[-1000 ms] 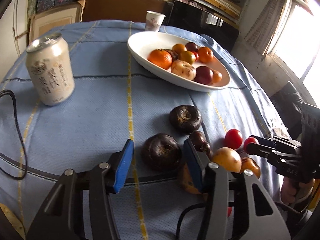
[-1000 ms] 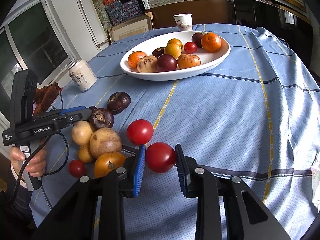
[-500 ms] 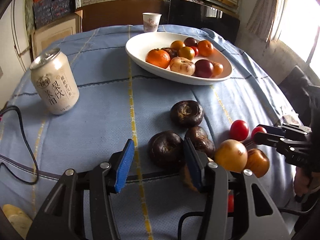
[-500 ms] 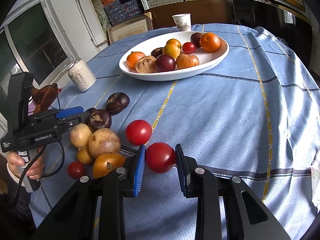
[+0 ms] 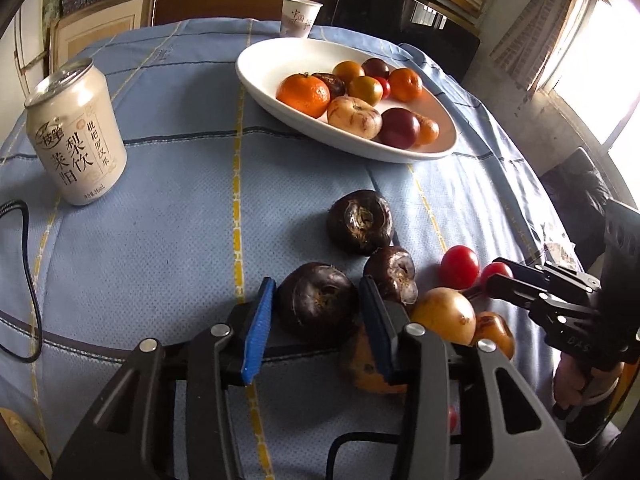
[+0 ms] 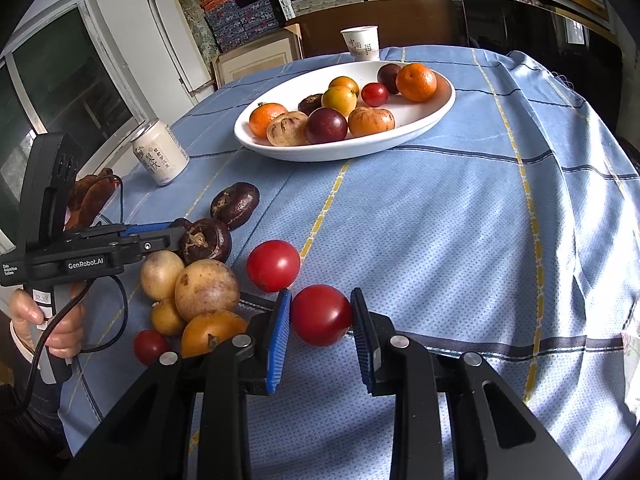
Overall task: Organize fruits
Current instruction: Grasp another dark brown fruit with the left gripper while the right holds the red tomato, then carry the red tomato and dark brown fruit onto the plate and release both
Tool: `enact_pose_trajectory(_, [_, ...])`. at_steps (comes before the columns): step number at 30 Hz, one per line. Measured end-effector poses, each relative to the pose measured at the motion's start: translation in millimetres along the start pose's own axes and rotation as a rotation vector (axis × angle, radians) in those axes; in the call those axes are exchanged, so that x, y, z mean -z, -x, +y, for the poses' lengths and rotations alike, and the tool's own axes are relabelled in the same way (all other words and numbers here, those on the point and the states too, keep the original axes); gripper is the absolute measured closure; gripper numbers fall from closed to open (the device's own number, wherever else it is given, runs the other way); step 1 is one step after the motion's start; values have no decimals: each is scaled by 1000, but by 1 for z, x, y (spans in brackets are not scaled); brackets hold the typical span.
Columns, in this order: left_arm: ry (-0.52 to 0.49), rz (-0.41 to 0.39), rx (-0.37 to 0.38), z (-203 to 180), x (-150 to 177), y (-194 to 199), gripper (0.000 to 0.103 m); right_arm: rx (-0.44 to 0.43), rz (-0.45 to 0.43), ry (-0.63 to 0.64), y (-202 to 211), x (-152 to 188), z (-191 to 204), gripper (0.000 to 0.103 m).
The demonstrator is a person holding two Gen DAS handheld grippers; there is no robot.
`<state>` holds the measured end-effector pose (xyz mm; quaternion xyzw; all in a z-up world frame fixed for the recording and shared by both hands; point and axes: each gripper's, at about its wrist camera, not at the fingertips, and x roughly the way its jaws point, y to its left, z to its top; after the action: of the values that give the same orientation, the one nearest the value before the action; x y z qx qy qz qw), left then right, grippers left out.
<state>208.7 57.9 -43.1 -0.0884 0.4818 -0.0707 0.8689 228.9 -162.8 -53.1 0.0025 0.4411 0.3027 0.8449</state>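
On the blue-clothed worktop (image 6: 460,208), loose fruit is gripped by both grippers.

A dark brown fruit (image 5: 318,298) sits between the blue pads of the left gripper (image 5: 316,312), whose jaws have just been closing onto it; both pads appear pressed against it. A red tomato (image 6: 321,314) is clamped in the right gripper (image 6: 322,322). More loose fruit lies just beside them, and the white dish (image 6: 420,128), well apart behind, is partly filled with fruit.

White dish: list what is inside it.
The white dish holds two oranges, a small red tomato, yellow, brown and dark purple fruits. Anything beneath them is hidden.
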Motion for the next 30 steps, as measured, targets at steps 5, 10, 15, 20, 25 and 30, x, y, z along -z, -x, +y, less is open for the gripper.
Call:
enact_pose_trajectory(5, [12, -24, -37, 2, 4, 6, 62, -3, -6, -2, 1, 0, 0, 73])
enact_pose_trajectory(10, [47, -67, -72, 12, 7, 17, 62, -5, -9, -1, 2, 0, 0, 73])
enact_pose_trajectory(15, [31, -118, -95, 11, 8, 26, 62, -5, -28, 10, 5, 0, 2, 73])
enact_pose_trajectory(20, [-7, -147, -119, 2, 10, 29, 62, -6, -29, 9, 5, 0, 2, 73])
enact_pose_trajectory(25, [-30, -159, -151, -3, 12, 30, 62, -11, -37, 6, 6, -1, 1, 73])
enact_pose_trajectory(30, [-43, -182, -163, -5, 4, 38, 62, -26, -97, 21, 14, -13, 2, 73])
